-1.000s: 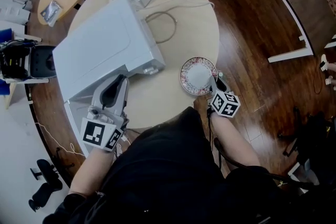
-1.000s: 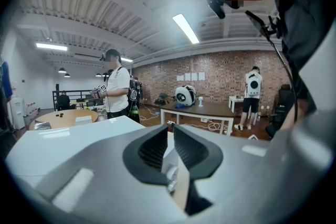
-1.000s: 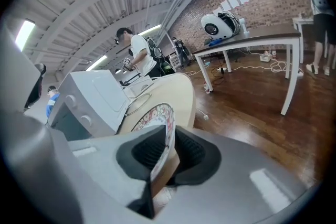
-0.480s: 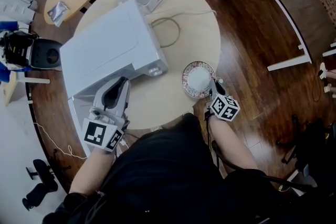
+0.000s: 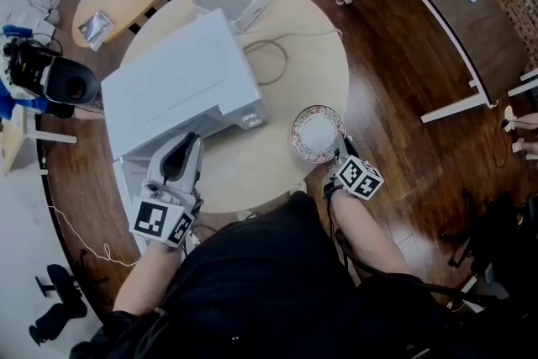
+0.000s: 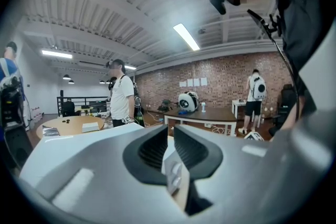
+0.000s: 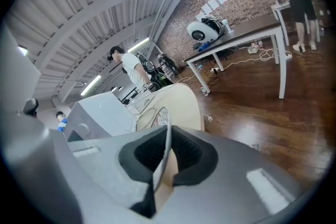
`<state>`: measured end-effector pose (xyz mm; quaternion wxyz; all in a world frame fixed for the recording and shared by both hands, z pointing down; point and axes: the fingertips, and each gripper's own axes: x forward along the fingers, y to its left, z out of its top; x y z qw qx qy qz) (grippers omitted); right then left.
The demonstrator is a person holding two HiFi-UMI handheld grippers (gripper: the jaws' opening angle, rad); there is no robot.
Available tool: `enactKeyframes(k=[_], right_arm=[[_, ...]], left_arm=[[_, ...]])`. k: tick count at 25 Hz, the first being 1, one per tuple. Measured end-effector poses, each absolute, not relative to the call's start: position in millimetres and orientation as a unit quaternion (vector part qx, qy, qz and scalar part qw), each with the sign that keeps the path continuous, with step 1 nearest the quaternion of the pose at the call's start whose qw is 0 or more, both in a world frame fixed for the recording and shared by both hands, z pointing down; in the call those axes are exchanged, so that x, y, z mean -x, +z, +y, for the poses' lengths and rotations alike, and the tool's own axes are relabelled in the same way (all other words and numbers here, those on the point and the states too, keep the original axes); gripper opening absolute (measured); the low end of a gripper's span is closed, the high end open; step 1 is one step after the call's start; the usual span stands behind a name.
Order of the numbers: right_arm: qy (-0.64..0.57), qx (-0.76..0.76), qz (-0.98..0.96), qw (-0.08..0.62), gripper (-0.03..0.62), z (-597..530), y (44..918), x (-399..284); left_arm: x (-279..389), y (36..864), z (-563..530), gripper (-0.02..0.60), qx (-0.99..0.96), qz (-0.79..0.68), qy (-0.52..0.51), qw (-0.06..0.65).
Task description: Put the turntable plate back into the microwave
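Right tool [image 5: 340, 145] just closed on plate [image 5: 318, 133] rim, left tool [image 5: 189, 140] gripping microwave door [image 5: 126, 182] edge

No text, label, brand, number or sign can be read in any view.

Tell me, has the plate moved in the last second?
Cannot tell. The plate keeps its gap to the microwave and the table's edge; a lift would not show from above.
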<state>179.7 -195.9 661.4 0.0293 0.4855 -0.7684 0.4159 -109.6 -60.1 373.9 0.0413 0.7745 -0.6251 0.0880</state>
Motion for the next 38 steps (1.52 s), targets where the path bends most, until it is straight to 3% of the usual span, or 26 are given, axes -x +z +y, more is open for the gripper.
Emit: enactKeyframes(k=[18, 29, 38], right_arm=[[0.507, -0.524, -0.676, -0.107, 0.020, -183.0, 614.3, -182.2], [0.511, -0.525, -0.672, -0.112, 0.020, -165.5, 603.1, -198.5], [0.521, -0.511, -0.675, -0.107, 0.019, -159.7, 603.2, -168.9]], left_arm=[[156.4, 341.4, -21.6, 0.037, -0.773, -0.634, 0.039, 0.001], [149.4, 350.6, -2.8, 0.037, -0.778, -0.628, 0.028, -0.005], [179.1, 350.9, 18.6, 0.037, -0.762, -0.647, 0.028, -0.001]])
